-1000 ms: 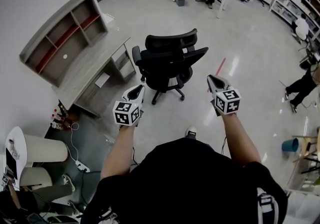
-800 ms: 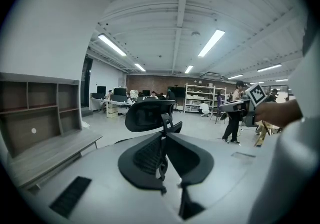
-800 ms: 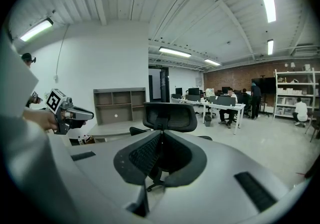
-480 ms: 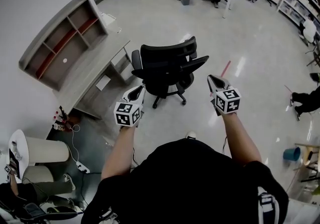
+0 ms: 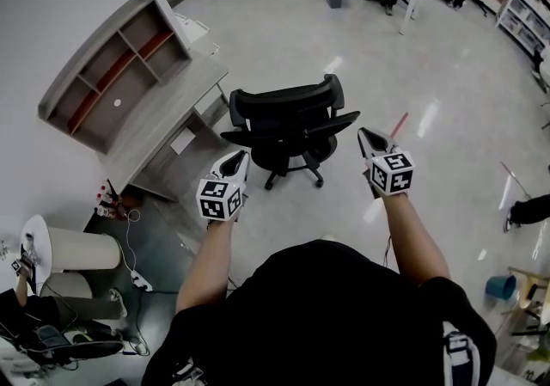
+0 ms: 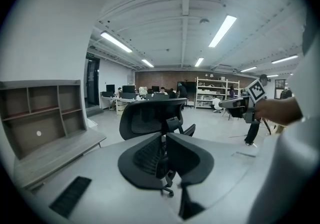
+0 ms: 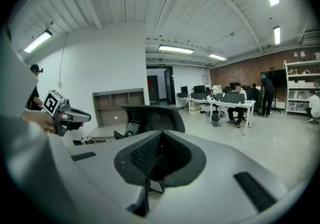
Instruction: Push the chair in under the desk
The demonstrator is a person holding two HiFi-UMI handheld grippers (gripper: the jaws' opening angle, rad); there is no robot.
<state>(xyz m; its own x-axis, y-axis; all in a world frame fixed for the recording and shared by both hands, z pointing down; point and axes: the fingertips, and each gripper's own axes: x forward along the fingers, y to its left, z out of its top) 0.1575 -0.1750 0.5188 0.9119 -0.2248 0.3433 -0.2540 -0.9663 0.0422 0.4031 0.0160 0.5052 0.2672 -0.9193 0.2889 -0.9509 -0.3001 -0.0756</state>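
Black mesh chair (image 5: 288, 126) is showing closer to the person than a sec ago. In the head view it is sitting lower in frame, nearly between the two grippers, while the far office desks are sliding off the top edge. The person is closing in w/ both hands leading, so the gap to the chair is shrinking. No contact is showing yet, and whether the chair itself has rolled is hard to tell. It is standing free on the floor just off the open side of the grey desk (image 5: 168, 118), w/ the seat not under the top at all. By my reading this is approach phase, and the push proper is yet to begin.

Pose: both forearms are reaching out ahead, approx parallel, w/ the grippers pointing fwd and slightly down. The left gripper (image 5: 235, 157) is hanging by one armrest, on the desk side of the chair. The right gripper (image 5: 368, 137) is hanging just off the other armrest. Jaws on both are pressed together w/ nothing between them, and each gripper view is showing the chair beyond the pads. Closed tips are looking better suited to shoving than to gripping.
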